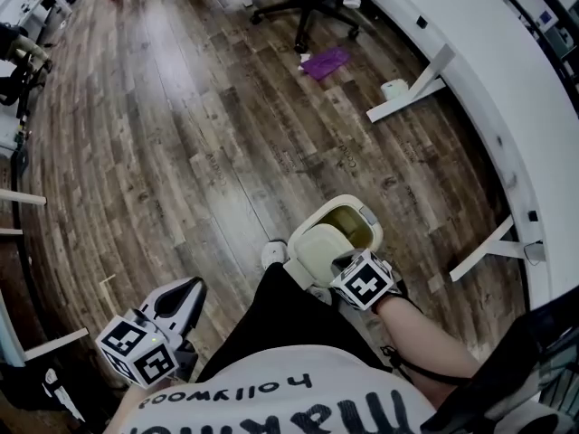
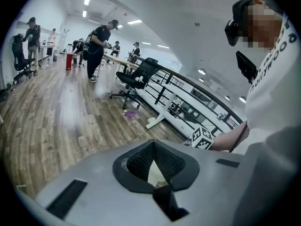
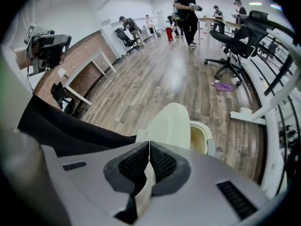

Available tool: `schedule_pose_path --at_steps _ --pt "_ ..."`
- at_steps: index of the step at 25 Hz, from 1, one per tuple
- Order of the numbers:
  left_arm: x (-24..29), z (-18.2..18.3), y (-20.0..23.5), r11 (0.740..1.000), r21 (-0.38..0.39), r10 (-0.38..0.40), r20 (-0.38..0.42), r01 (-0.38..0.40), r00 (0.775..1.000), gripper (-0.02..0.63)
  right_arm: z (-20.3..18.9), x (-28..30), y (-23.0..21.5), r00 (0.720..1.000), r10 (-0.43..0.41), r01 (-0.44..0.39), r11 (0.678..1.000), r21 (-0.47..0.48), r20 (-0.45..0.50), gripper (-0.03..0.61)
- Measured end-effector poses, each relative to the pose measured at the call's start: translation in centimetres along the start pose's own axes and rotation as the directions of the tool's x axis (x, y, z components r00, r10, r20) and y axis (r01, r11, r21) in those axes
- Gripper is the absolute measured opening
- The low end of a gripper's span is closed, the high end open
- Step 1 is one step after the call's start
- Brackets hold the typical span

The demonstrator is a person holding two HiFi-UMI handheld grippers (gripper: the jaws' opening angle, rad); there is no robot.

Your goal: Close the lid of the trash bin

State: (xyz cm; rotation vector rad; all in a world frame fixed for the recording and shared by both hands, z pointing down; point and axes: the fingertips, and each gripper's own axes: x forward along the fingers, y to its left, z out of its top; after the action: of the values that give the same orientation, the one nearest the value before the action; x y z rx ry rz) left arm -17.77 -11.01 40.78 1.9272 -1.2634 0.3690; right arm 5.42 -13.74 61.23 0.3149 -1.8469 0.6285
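A cream trash bin stands on the wood floor by my feet, its lid tipped up and back so the yellowish inside shows. My right gripper is at the lid's near edge, its marker cube just behind; whether it touches is unclear. In the right gripper view the upright lid rises just past the shut jaws, with the bin opening to its right. My left gripper hangs low at my left, far from the bin, its jaws shut on nothing.
A long white desk curves along the right, its legs standing on the floor beyond the bin. A purple cloth, a tape roll and an office chair lie farther off. Several people stand at distant desks.
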Motion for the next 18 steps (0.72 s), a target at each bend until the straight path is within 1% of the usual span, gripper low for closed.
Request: schedule_pose_path --at_steps 5,9,10,13,18 --pt "1.5 -2.0 1.2 1.000 0.000 0.030 -0.057 -0.030 0.998 0.007 -0.5 0.4 -2.1 0.998 -0.040 0.037 0.998 0.054 0.052 0.011" --pt "2.9 -2.8 1.0 0.998 -0.054 0.029 -0.065 -0.033 0.997 0.006 -0.9 0.4 -3.5 0.995 -0.056 0.045 0.991 0.127 0.080 0.011" --pt "3.1 -2.8 0.8 0.998 -0.055 0.022 -0.069 -0.026 0.997 0.008 -1.0 0.5 -3.8 0.994 -0.060 0.047 0.989 0.140 0.087 0.011" --pt "3.9 -2.5 0.4 1.000 -0.027 0.001 -0.086 -0.003 0.996 0.006 -1.6 0.8 -4.8 0.991 -0.081 0.061 0.981 0.186 0.103 0.011" --pt "4.8 -2.2 0.4 0.999 -0.035 0.000 -0.088 -0.003 0.996 0.006 -2.5 1.2 -6.0 0.984 -0.119 0.080 0.959 0.272 0.133 0.011"
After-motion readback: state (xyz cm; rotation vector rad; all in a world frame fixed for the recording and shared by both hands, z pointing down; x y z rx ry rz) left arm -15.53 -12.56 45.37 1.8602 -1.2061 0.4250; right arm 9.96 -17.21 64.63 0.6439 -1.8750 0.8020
